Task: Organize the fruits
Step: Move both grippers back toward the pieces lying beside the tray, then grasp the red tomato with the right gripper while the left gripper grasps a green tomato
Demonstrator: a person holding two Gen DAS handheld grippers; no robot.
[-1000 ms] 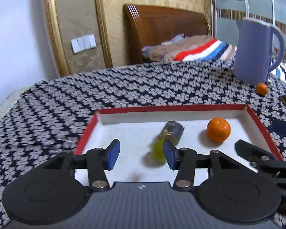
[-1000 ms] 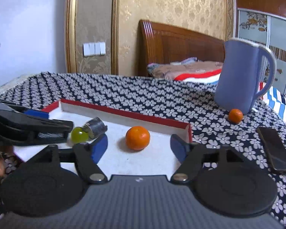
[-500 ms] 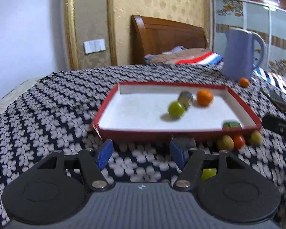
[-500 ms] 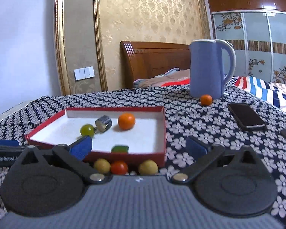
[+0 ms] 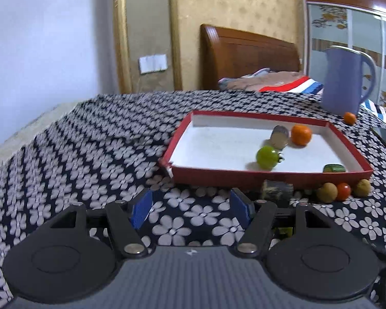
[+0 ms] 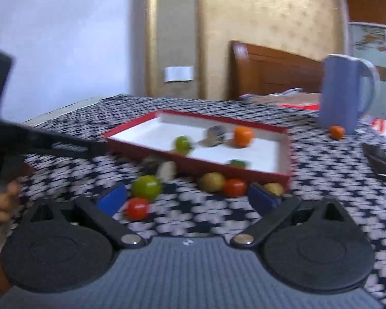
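Note:
A red-rimmed white tray (image 5: 270,173) (image 6: 280,173) holds an orange (image 5: 300,135) (image 6: 242,136), a green tomato (image 5: 267,157) (image 6: 182,144), a grey cylinder (image 5: 279,136) and a small green piece (image 5: 334,168). Loose fruits lie in front of the tray: brownish ones (image 5: 327,192) (image 6: 210,182), red tomatoes (image 5: 343,191) (image 6: 137,208) and a green fruit (image 6: 146,189). My left gripper (image 5: 191,207) is open and empty above the cloth, short of the tray. My right gripper (image 6: 187,199) is open and empty, with the loose fruits just ahead of it.
A blue pitcher (image 5: 346,79) (image 6: 343,92) stands behind the tray with a small orange (image 5: 349,118) (image 6: 336,131) at its base. A dark phone (image 6: 379,159) lies at the right. The flowered tablecloth (image 5: 90,154) drops off at the left edge.
Both grippers have pulled back out of the tray toward me, and more of the loose fruit in front of it now shows. The right view is blurred by motion.

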